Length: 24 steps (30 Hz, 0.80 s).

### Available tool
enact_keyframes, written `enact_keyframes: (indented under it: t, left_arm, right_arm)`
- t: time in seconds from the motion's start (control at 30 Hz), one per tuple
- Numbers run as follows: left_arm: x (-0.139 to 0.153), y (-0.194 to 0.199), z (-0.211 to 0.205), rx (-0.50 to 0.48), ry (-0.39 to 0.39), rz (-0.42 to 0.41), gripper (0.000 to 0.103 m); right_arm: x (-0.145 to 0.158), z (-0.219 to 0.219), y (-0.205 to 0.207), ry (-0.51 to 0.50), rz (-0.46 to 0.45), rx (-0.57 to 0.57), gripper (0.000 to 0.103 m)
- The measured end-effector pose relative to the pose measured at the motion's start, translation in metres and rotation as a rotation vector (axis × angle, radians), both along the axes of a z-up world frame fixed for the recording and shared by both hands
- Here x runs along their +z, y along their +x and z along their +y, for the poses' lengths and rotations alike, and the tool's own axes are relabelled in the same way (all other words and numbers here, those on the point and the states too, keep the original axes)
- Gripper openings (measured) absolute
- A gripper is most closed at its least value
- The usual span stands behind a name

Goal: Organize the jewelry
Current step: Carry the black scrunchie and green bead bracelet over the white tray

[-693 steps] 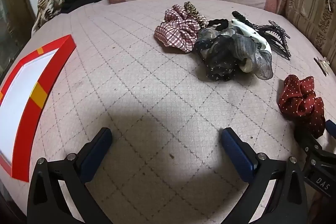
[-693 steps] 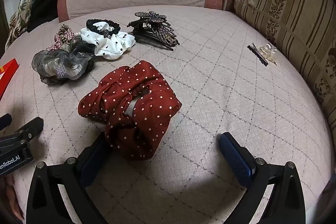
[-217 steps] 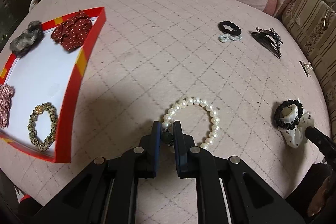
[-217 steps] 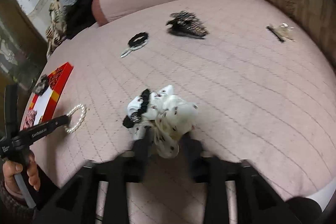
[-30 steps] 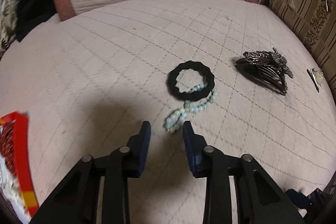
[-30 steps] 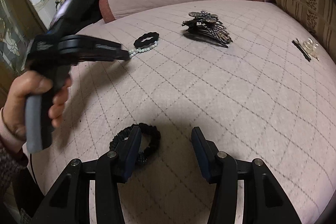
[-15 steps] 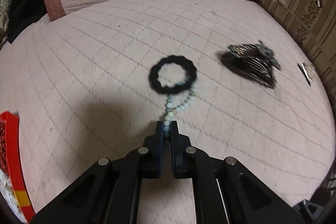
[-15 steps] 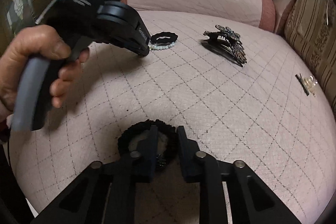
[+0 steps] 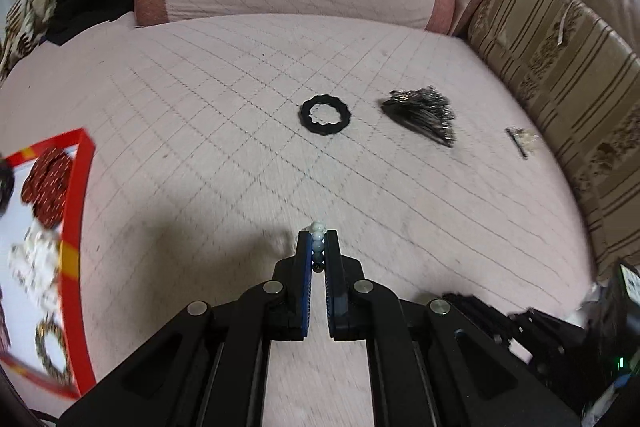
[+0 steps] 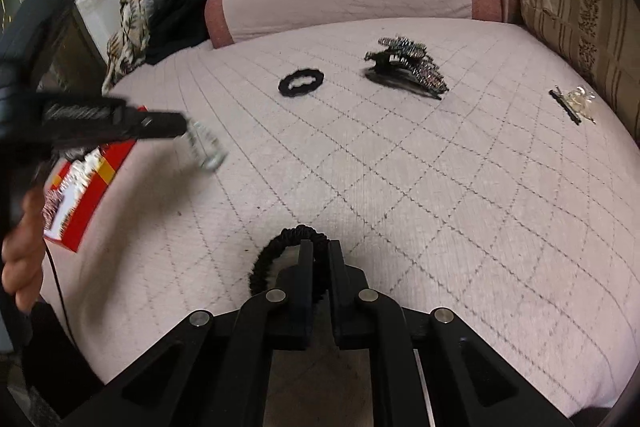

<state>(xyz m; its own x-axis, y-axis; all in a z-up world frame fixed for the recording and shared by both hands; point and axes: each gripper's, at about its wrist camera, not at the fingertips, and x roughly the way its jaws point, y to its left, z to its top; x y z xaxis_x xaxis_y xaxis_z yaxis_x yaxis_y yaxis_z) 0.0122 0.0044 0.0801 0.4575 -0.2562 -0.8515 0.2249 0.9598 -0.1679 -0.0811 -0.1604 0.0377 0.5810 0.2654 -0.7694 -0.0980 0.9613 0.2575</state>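
Lifted off the cushion since half a second ago and pulled well clear of the black ring it lay against: string of pale blue-white round beads (image 9: 317,233), now pinched between the pads of the left gripper (image 9: 318,247). Jaws fully closed on it, top beads poking out past the tips. Clamped shut as well since a second ago: right gripper (image 10: 319,247), gripping a ribbed black elastic hair tie (image 10: 272,255), most of the loop bulging out to the left of the jaws.

Underneath everything, pale pink quilted cushion (image 9: 240,155), stitched in diamonds.

At its left edge, red-rimmed white cardboard tray (image 9: 78,211). Inside, from far to near: dark red dotted fabric scrunchie (image 9: 48,183), white fabric scrunchie (image 9: 34,259), then seemingly a gold-brown beaded ring (image 9: 50,351), too blurred to be sure.

In the right wrist view, left gripper seen from the side, raised above the cushion just beside the tray's far corner, bead string dangling from its tips in a blur, a hand (image 10: 20,267) around the handle.

Farther back on the cushion, dark rhinestone-studded hair claw (image 9: 424,113). Near it on the left, apart and lying flat, scalloped black elastic ring (image 9: 325,115).

Near the striped brown side cushion (image 9: 560,75), well apart from the claw, thin black hairpin (image 9: 516,143) touching a small clear clip (image 9: 528,138).
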Motion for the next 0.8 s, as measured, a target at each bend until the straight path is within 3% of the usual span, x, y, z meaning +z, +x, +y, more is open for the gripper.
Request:
enact_keyframes:
  t: [0.4,0.8]
  left_arm:
    - [0.038,-0.073,0.02,0.036,-0.05,-0.07,0.005]
    - [0.073,-0.119,0.052,0.092,-0.06,-0.17,0.005]
  right_arm:
    - [0.052,0.006,-0.035,0.013,-0.089,0.003,0.007]
    - [0.087,0.023,-0.062,0.0,-0.163,0.038,0.007]
